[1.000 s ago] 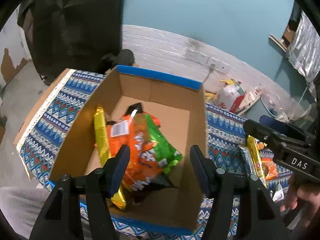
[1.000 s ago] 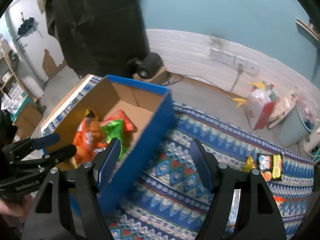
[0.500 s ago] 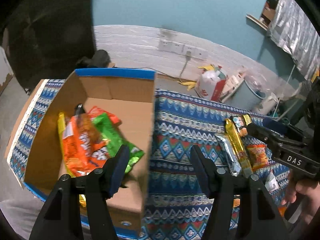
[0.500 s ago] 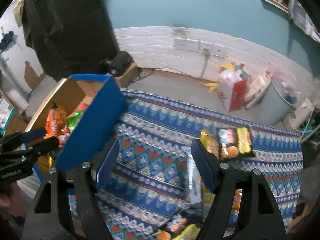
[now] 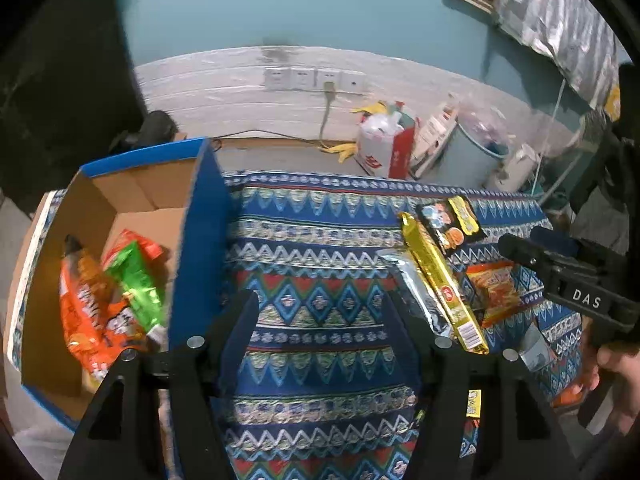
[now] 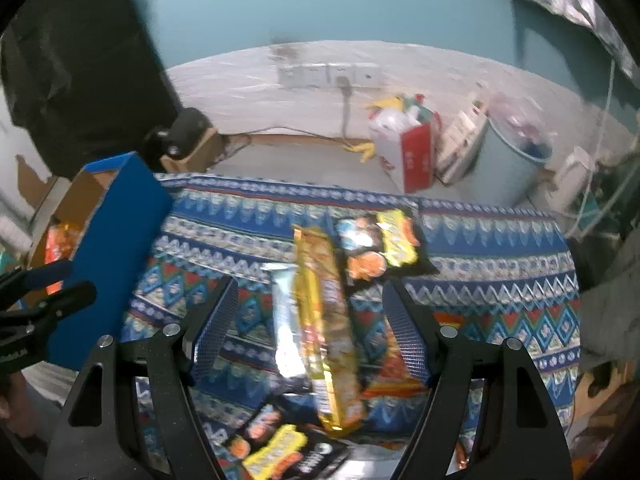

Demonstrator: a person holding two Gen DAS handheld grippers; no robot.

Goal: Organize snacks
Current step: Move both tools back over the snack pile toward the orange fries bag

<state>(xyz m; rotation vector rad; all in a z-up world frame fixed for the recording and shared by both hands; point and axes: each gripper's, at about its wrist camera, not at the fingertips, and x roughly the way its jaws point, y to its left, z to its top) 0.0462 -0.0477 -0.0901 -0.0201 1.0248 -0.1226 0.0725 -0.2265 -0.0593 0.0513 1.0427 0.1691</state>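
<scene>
Left wrist view gives us the left tool (image 5: 320, 320) with its jaws moderately apart and nothing between them, only the patterned cloth (image 5: 320, 240) that covers the counter. To its left stands the cardboard box (image 5: 200, 240) with blue outer walls, open at the top. Inside it we see an orange snack bag (image 5: 86, 300) and a green snack bag (image 5: 138, 276) lying together on the box floor. To the right of the left tool, loose on the cloth, lie a long gold packet (image 5: 440, 280), a silver packet (image 5: 416, 288) touching its left side, a black packet with yellow end (image 5: 450, 224) just beyond them, and an orange packet (image 5: 496, 292) on the right. At the right edge we see the right tool (image 5: 532, 244) and a hand (image 5: 620, 372) gripping its handle.

From the right wrist view, we see the right tool (image 6: 308, 316) with jaws spread wide, and they have just been opening further; they grip nothing. It hangs above the loose snacks, with the gold packet (image 6: 324, 320) and silver packet (image 6: 284, 320) showing between the fingers (image 6: 214, 328), though we cannot tell whether anything touches. The black packet (image 6: 376, 244) lies beyond them, and another dark packet with yellow (image 6: 280, 448) lies nearest the camera, blurred. The box (image 6: 116, 248) sits at left, well apart from these snacks, with the left tool (image 6: 44, 280) beside it.
</scene>
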